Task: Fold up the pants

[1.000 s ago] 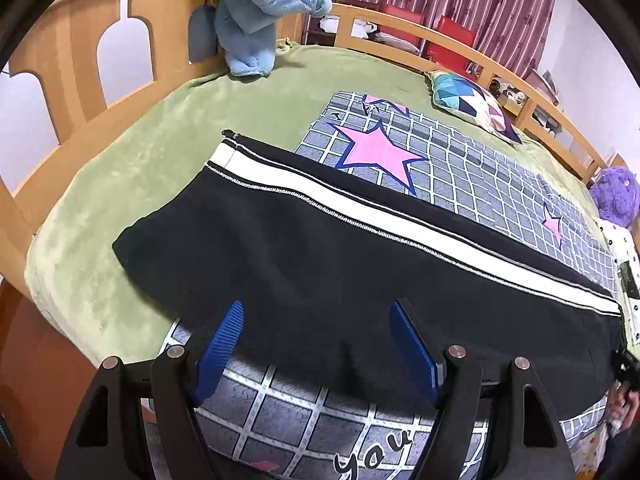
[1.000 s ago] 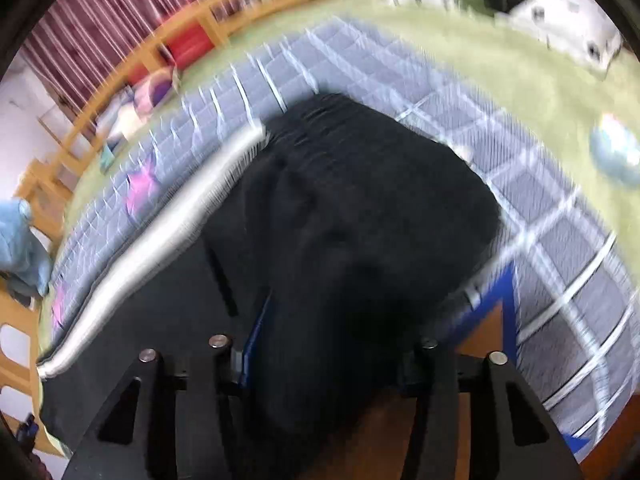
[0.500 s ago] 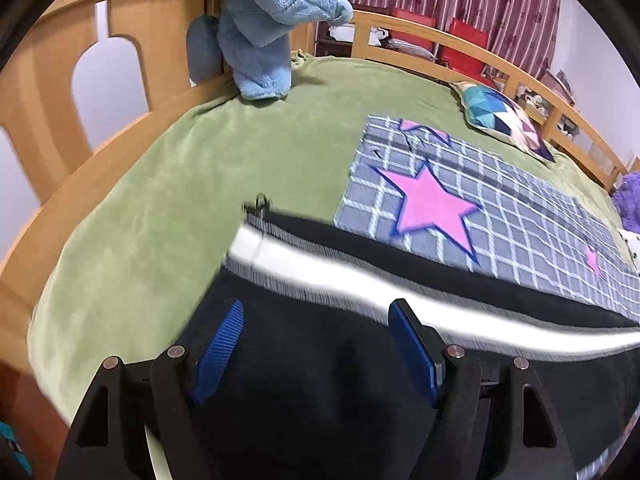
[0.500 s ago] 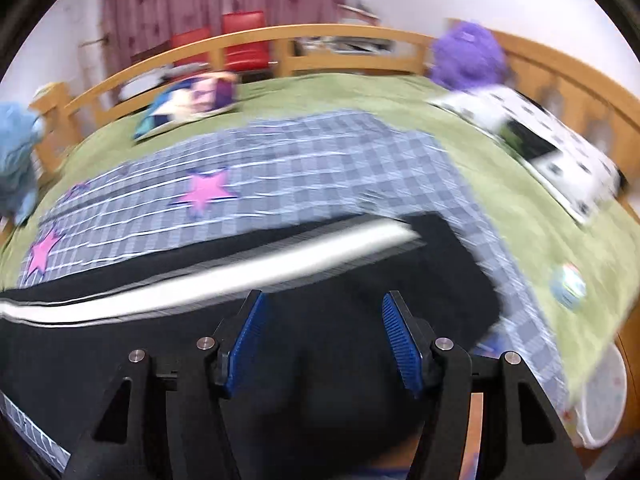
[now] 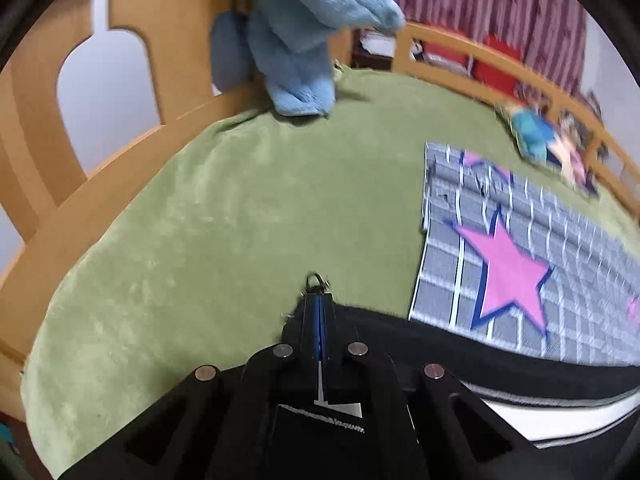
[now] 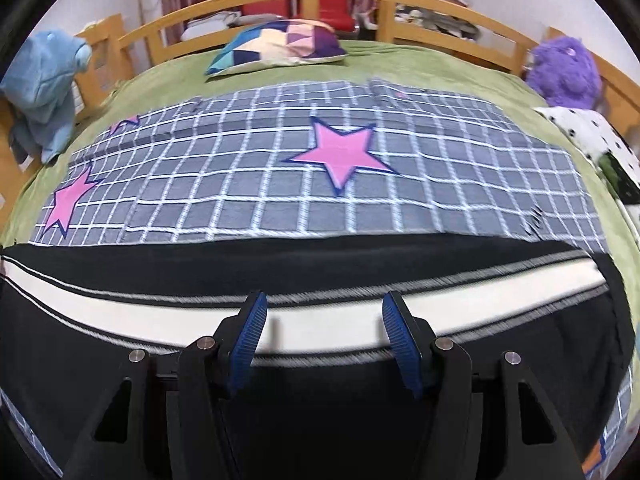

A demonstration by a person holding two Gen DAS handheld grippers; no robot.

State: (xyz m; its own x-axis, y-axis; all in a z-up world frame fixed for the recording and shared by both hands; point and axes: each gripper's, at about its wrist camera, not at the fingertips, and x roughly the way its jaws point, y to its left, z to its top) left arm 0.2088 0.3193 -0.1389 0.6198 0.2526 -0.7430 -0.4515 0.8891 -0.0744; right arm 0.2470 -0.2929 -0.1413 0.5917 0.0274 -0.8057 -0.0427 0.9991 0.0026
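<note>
- Fingers of the left gripper (image 5: 318, 322), at lower centre of the left wrist view, have just been closing and are now pressed together at the corner of the black pants (image 5: 460, 350); fabric appears to be pinched between them, beside a small metal zipper pull (image 5: 316, 282).
- Fingers of the right gripper (image 6: 324, 332) are parted at middling width, with nothing clamped; they hang above the white side stripe (image 6: 160, 320) at lower centre of the right wrist view.
- Pants are laid lengthwise across the lower frame, over the grey star blanket (image 6: 304, 184) on the green bedspread (image 5: 208, 216).
- Judged step: the corners are being taken up for a fold.
- Next, a grip on the far end is called for from the right gripper, then an even lift.
- No container is seen.
</note>
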